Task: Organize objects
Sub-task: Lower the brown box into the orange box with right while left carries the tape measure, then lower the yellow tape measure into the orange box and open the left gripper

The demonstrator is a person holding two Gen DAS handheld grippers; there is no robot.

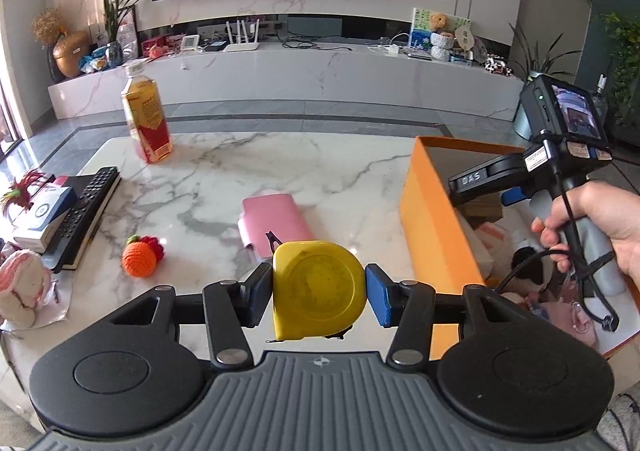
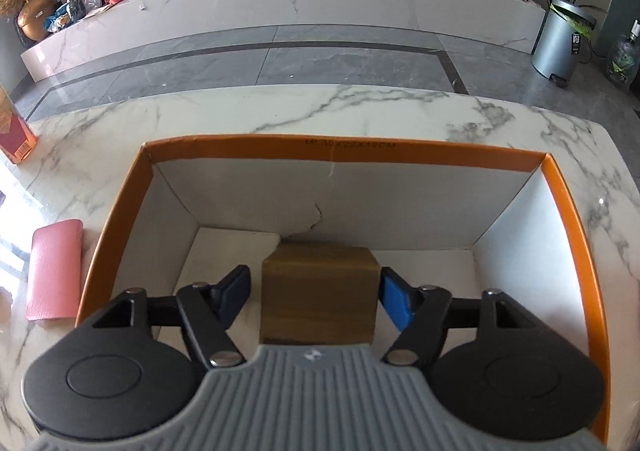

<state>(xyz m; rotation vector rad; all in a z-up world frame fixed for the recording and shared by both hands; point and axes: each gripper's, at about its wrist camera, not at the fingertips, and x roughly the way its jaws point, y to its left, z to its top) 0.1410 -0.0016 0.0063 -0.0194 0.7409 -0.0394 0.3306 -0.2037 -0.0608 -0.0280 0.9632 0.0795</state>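
Left gripper [image 1: 319,293]: ribbed grey housing nearest the lens, black linkages ahead, both pads pressed flat on the flanks of a yellow tape measure [image 1: 319,291], clenched on it and carrying it clear of the marble table [image 1: 224,171]. Tape measure: rounded D-shaped plastic case, smooth, scuffed. Directly beyond the fingertips: pink case [image 1: 276,225], soft, rectangular, rounded edges, lying flat. Ahead and left of the tongs: orange crocheted ball [image 1: 139,260], knitted texture; farther left, black remote control [image 1: 82,207] on stacked books at the table edge. Far ahead and left: amber plastic bottle [image 1: 146,119], upright, near the far table edge. Wide bare veined marble between bottle, pink case and box; no obstruction there. Right of the tongs: orange cardboard box [image 1: 432,227], open top, straight rigid walls, near corner just beside the right pad. Right gripper [image 2: 318,295]: lowered inside the same box [image 2: 344,155], white inner walls on three sides, free floor to left and right of the fingers. Wooden block [image 2: 320,291] between the pads: square-cornered, brown grain, resting on the box floor. Narrow gap visible on both sides of the block; pads not touching, jaws released. A hand [image 1: 592,219] around the right gripper's handle, seen from the left wrist camera.
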